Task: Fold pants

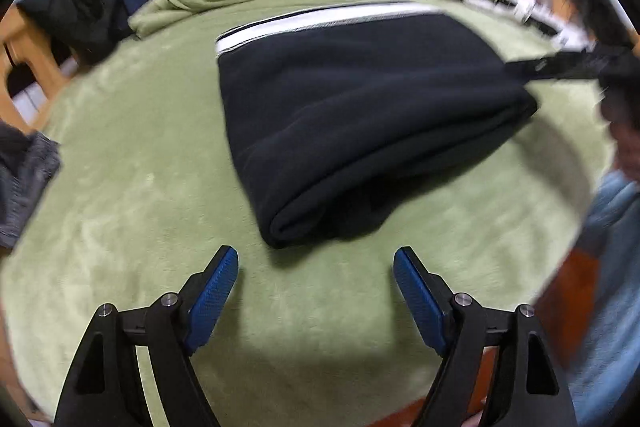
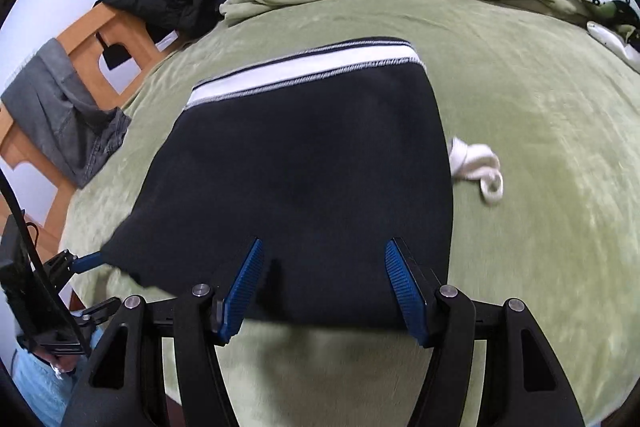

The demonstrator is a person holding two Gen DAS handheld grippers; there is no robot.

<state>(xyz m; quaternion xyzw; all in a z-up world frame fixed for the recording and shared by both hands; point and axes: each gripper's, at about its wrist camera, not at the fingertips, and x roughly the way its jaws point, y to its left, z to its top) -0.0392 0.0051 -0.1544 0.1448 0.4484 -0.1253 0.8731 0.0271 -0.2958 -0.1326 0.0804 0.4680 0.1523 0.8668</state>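
- left wrist view: pants (image 1: 360,123) lie folded, frame centre, on the bed (image 1: 140,187); left gripper (image 1: 316,271) spread, empty.
- right gripper (image 2: 324,267) spread over the pants' near edge; folding looks nearly finished.

The pants (image 1: 360,107) are lying folded into a thick, compact bundle on the green blanket (image 1: 140,167). They are showing dark navy, fleecy fabric, with a white stripe edged in dark piping running along the far side. The near edge is rounding over in a soft fold, and a white drawstring (image 2: 478,167) is trailing out at one side.
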